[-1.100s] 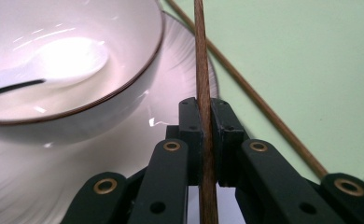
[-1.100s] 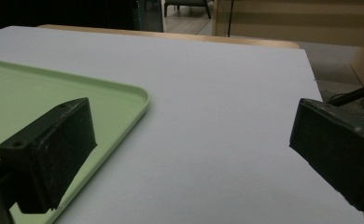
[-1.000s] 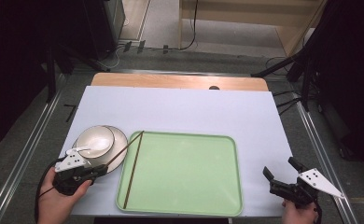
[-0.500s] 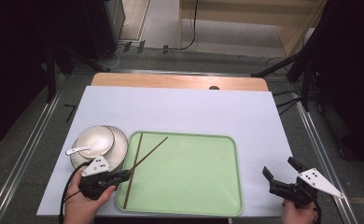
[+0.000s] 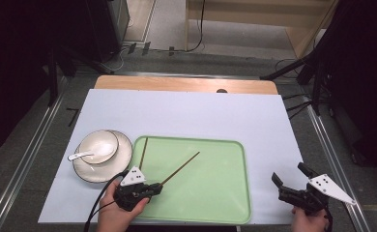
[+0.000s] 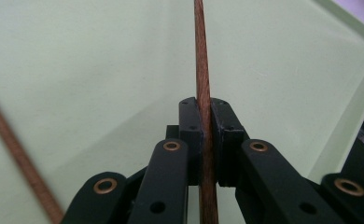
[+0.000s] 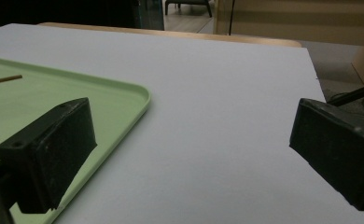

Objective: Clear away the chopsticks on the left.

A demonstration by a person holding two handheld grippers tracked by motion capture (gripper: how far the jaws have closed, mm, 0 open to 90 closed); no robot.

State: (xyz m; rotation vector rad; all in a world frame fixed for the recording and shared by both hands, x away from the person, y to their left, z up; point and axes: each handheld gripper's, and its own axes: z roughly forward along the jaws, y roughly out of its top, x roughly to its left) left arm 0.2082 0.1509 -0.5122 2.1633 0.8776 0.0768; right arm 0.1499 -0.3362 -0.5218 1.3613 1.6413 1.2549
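My left gripper (image 5: pixel 155 187) is over the front left corner of the green tray (image 5: pixel 215 193), shut on a brown chopstick (image 5: pixel 181 167) that slants up and to the right across the tray. In the left gripper view the pads (image 6: pixel 189 121) clamp that chopstick (image 6: pixel 200 46) near its lower end over the tray (image 6: pixel 101 70). A second chopstick (image 5: pixel 143 153) lies along the tray's left edge, also seen as the second chopstick (image 6: pixel 17 154). My right gripper (image 5: pixel 288 174) is off the tray's right side over the white mat, open with nothing between its fingers (image 7: pixel 54 149).
A white bowl (image 5: pixel 99 145) with a white spoon (image 5: pixel 80 156) sits on a plate (image 5: pixel 121 159) left of the tray. The white mat (image 5: pixel 201 116) stretches beyond the tray to a wooden table strip (image 5: pixel 177 83). The tray's corner (image 7: pixel 133 98) lies left of the right gripper.
The left gripper has moved right from beside the plate to the tray's front left corner. The chopstick it holds has swung away from the other one and now points up and right.
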